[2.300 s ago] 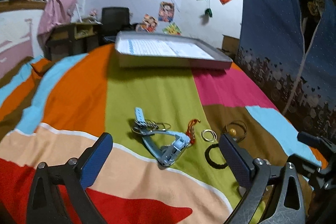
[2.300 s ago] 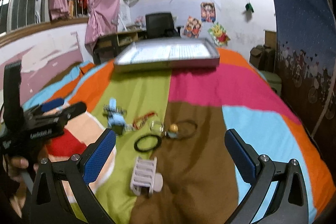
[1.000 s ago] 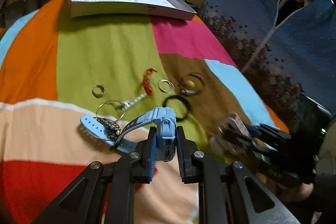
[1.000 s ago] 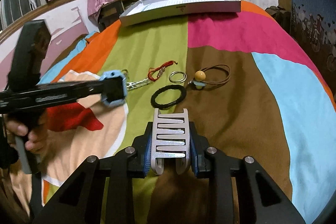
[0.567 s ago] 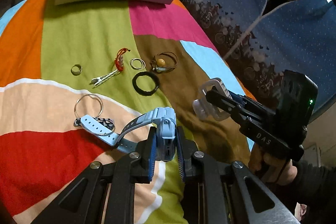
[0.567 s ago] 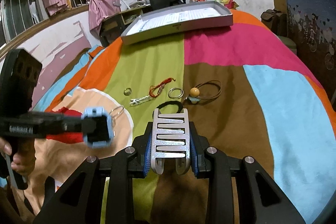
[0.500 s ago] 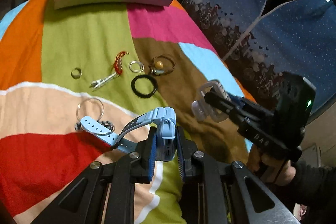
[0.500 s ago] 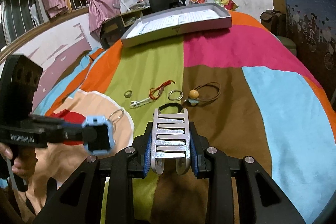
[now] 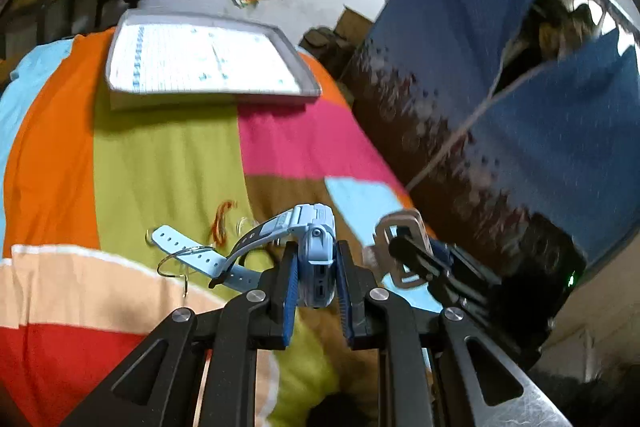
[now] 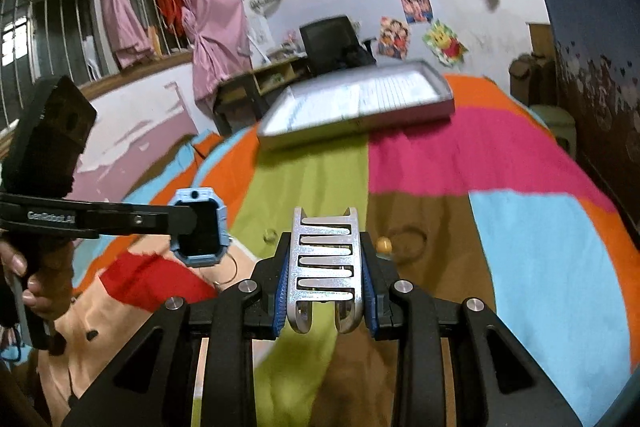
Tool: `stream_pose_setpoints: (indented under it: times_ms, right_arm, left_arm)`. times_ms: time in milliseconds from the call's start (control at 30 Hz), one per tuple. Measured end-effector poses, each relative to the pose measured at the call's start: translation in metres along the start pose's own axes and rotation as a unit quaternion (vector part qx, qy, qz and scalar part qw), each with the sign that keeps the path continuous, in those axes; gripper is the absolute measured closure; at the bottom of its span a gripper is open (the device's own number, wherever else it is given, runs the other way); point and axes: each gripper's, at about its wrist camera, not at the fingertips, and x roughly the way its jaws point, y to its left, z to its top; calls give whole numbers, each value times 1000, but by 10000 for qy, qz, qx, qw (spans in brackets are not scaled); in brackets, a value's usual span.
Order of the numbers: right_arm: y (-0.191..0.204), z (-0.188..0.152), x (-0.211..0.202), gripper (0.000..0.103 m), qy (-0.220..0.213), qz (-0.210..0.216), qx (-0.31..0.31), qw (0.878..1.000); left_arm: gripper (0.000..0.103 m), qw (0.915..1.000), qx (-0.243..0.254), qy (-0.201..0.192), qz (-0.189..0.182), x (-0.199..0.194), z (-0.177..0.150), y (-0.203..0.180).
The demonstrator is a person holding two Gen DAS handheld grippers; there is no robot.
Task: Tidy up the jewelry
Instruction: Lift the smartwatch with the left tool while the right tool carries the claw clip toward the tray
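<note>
My left gripper (image 9: 316, 279) is shut on a light blue watch (image 9: 316, 251), held above the bedspread with its strap (image 9: 188, 251) hanging left; a thin wire hoop (image 9: 176, 261) hangs on the strap. My right gripper (image 10: 326, 287) is shut on a silver hair clip (image 10: 326, 259), lifted above the bed. The right gripper and clip show in the left wrist view (image 9: 400, 251); the left gripper and watch show in the right wrist view (image 10: 198, 227). A grey tray (image 9: 200, 61) lies at the bed's far end, also in the right wrist view (image 10: 360, 103). A red cord (image 9: 222, 223) lies on the green patch.
A yellow bead on a brown loop (image 10: 394, 241) and a small ring (image 10: 269, 235) lie on the colourful bedspread (image 9: 160, 155). A blue curtain (image 9: 500, 87) hangs right of the bed. A desk and black chair (image 10: 328, 43) stand behind the tray.
Both grippers have risen and tilted up toward the tray with the watch and clip still held. The jewelry on the bedspread has dropped lower in view.
</note>
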Motion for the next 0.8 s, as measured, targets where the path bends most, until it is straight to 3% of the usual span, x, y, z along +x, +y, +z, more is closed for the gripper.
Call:
stream_pose_setpoints:
  times_ms: [133,333,533,667,800]
  right_arm:
    - [1,29,-2,76,-184,75,-142,9997]
    - [0,80,17,76,-203,254,-327,9989]
    - [-4,96,34,76,-46,227,-481,9986]
    - [-15,88,37,76,82,118,-465,9988]
    - [-30,75,37,76,211,13,-334,9992]
  left_arm:
    - [86,9996,25,-208,180,1,27,-2]
    - [86,9965,-777,-204,-232,18,52,26]
    - [86,9915,-1239,-6,-389,51,31,53]
    - [86,9841,-1665,346,-520,86,4,69]
    - [86,9801,-1765,728,-552,106,-22,70]
